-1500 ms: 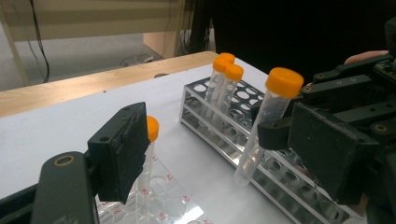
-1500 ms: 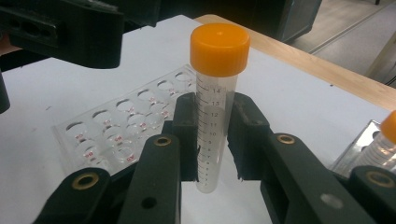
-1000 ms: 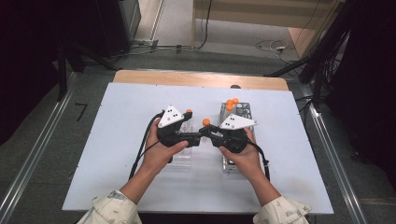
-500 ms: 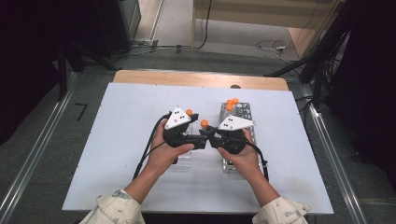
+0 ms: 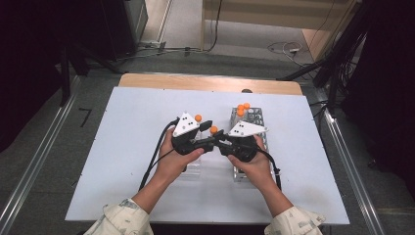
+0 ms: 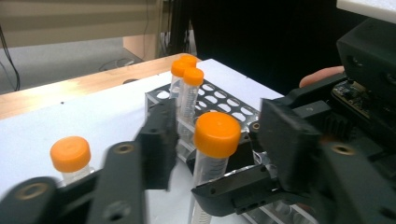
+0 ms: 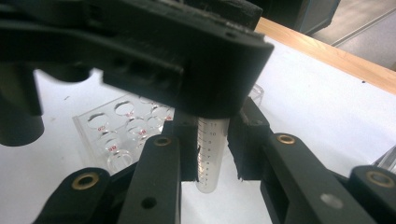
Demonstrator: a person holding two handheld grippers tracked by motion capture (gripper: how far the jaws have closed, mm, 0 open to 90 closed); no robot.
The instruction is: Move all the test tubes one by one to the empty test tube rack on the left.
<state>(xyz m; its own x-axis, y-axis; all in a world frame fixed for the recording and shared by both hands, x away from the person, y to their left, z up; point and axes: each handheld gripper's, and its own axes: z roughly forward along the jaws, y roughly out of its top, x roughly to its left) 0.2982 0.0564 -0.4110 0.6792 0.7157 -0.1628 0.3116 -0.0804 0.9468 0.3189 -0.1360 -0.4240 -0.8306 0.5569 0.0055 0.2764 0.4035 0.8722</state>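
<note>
White bench (image 5: 122,161) under dark surroundings carries a metal rack (image 5: 257,117) and a clear rack (image 7: 116,126). My right gripper (image 7: 212,154) has its fingers clamped on a graduated tube (image 7: 210,154), held upright between the racks. My left gripper (image 6: 215,140) has just been closing; its fingers flank the tube's orange cap (image 6: 217,134) without pressing it.
</note>
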